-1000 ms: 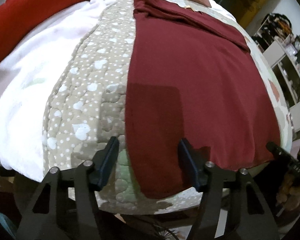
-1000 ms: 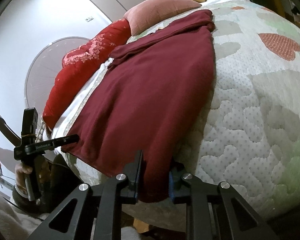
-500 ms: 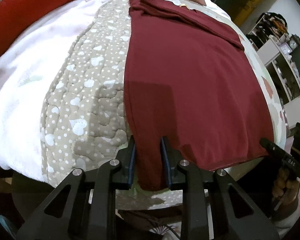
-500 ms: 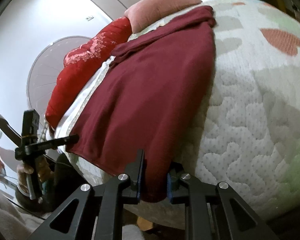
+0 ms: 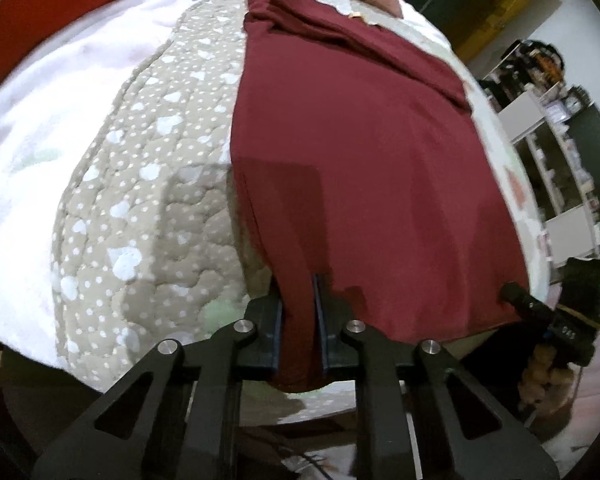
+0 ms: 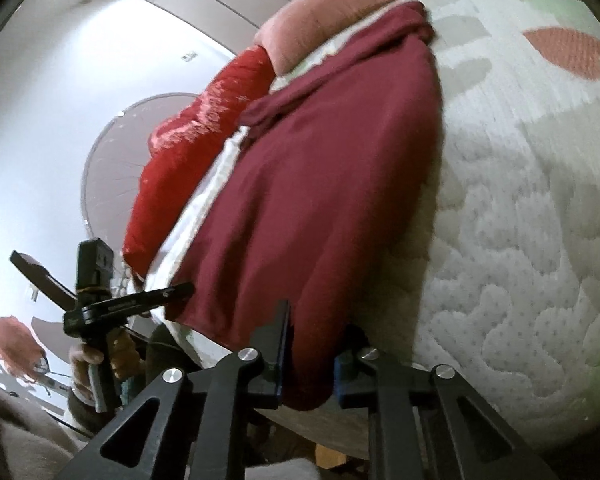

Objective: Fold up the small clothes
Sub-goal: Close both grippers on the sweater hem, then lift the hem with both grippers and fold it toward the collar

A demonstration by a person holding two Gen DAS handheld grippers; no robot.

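Maroon garment (image 5: 360,152) is spread flat on the bed's quilt (image 5: 148,184), lying lengthwise with its bunched-up far end just short of the pink pillow (image 6: 324,20). Using the garment as the reference: the left tool (image 5: 298,320) is clamped on its near hem at the left corner, with a strip of cloth pinched between the two black fingers and a bit hanging below them. The right tool (image 6: 312,356) is clamped on the other near corner, fabric bulging out between its fingers too. From the left wrist view the right tool shows up at the garment's right hem edge, and from the right wrist view the left tool sits at the left hem edge, held in a hand (image 6: 100,356). Left of the garment there's a band of beige dotted quilt, then a white blanket (image 5: 32,128), then a red cushion (image 6: 196,140) further out. Right of it the quilt is white with a coral heart (image 6: 568,52). Cloth near both tools is pulled up slightly off the quilt.
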